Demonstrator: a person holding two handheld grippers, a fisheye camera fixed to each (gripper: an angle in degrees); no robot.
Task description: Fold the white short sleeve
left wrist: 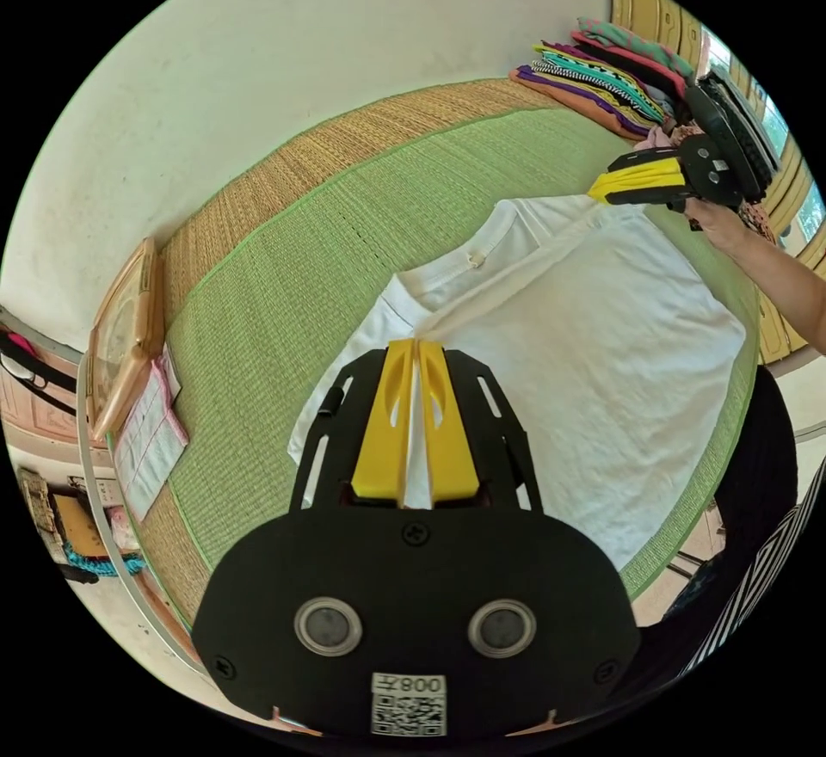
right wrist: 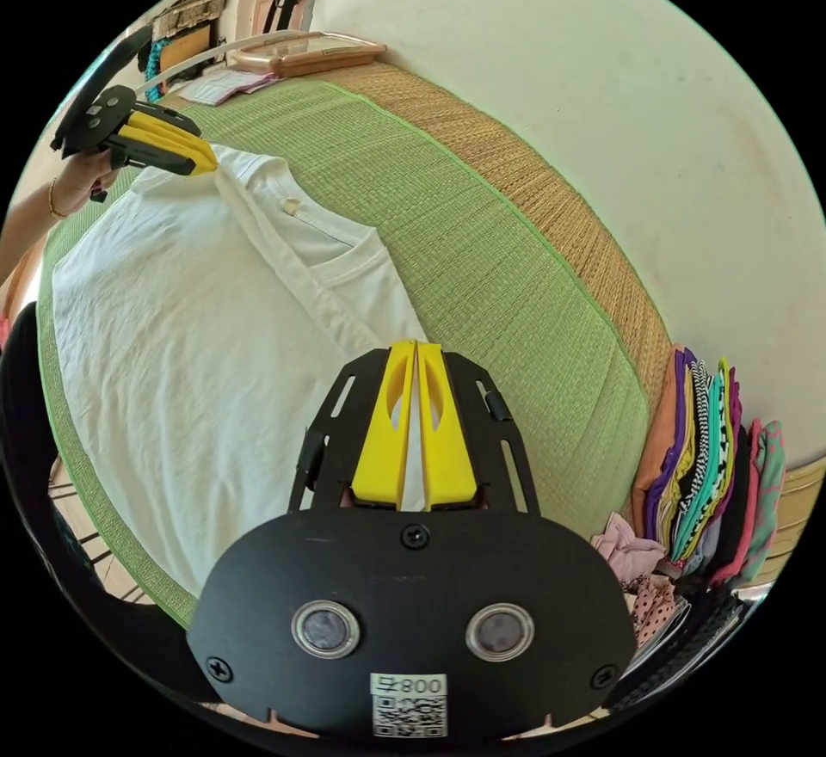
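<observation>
White short sleeve (left wrist: pixel 594 361) is pinched taut between left hand-held gripper (left wrist: pixel 416 346) and right hand-held gripper (right wrist: pixel 416 346).

We note open green mat (left wrist: pixel 344 215) between the white shirt (left wrist: pixel 594 344) and the wall (left wrist: pixel 258 60), passable for a gripper, while the stack of folded clothes (left wrist: pixel 602 77) blocks one end and a framed board (left wrist: pixel 129 335) with papers (left wrist: pixel 151 430) blocks the other.

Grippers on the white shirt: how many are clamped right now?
2. Left gripper pinches one end of the white shirt's folded top edge; right gripper pinches the other end.
</observation>
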